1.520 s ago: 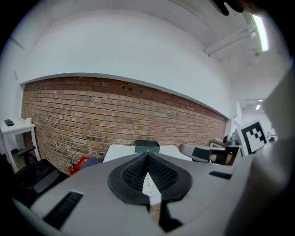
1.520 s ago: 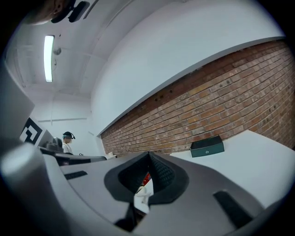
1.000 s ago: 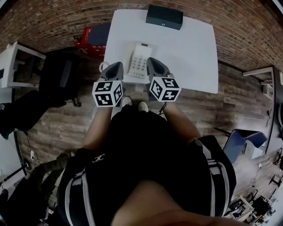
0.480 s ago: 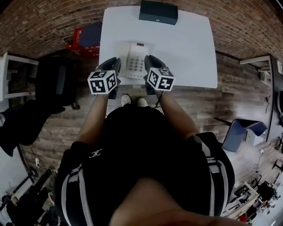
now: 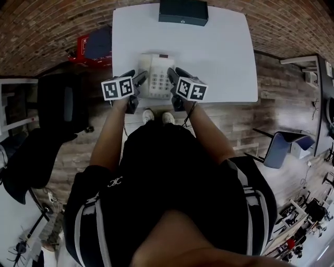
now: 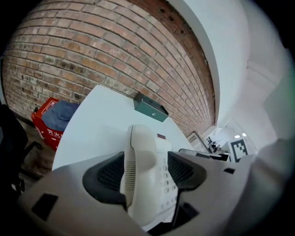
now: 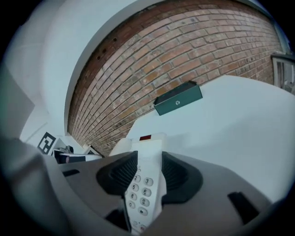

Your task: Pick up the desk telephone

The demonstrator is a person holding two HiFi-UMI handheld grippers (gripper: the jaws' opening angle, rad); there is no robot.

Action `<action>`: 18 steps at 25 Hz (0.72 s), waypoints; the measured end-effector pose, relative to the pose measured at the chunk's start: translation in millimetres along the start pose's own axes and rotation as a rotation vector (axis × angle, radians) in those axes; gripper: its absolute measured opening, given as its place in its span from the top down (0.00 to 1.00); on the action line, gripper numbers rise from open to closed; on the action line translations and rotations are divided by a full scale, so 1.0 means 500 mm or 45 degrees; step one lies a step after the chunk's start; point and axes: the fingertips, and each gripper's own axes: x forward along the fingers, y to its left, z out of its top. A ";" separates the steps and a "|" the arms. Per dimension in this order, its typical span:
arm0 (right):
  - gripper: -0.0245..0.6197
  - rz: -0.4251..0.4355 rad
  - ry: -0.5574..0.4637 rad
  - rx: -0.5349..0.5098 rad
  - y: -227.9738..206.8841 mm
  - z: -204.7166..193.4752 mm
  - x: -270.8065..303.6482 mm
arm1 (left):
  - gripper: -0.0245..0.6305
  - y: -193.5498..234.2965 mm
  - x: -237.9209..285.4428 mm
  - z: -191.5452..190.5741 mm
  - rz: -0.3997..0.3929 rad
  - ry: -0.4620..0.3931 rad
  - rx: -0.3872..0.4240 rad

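— Jaws first: what do they hold?

— Both pairs are closed on the desk telephone (image 5: 155, 79). The left gripper (image 6: 145, 174) has the handset (image 6: 138, 154) side between its dark ribbed pads (image 6: 107, 173), with the handset lying lengthwise along the jaws. The right gripper (image 7: 144, 177) clamps the opposite side, a strip of keypad (image 7: 140, 190) pinched between its jaws.

— Is the telephone up off the surface (image 5: 224, 57)?

— Hard to say. From the head view it sits over the near edge of the white surface, and I cannot tell whether its base touches. It is cream-coloured, with the handset on the person's left, the keys on the right and a small red patch beyond the keys.

— And the grippers from above?

— Side by side, one at each flank of the telephone. Their marker cubes (image 5: 118, 87) face the person, and the forearms run back to the body.

— What else is on the surface?

— A dark green box (image 5: 183, 11) at the far edge, against the brick wall (image 7: 193, 50) and well apart from the telephone.

— Around it?

— A red crate (image 5: 83, 46) with something blue in it stands on the wooden floor (image 5: 282, 125) to the left of the surface. A black chair (image 5: 62, 101) is nearer the person, and the person's shoes (image 5: 156, 118) show just below the near edge.
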 end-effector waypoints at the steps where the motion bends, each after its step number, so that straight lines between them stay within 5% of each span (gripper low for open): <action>1: 0.75 0.003 0.020 0.018 -0.005 -0.003 0.009 | 0.54 0.008 0.012 -0.001 -0.019 0.017 -0.025; 11: 0.73 0.041 0.113 0.151 -0.032 -0.029 0.061 | 0.52 0.028 0.069 -0.006 -0.333 0.100 -0.225; 18: 0.77 0.052 0.103 0.203 -0.037 -0.030 0.051 | 0.53 0.028 0.064 -0.009 -0.332 0.121 -0.210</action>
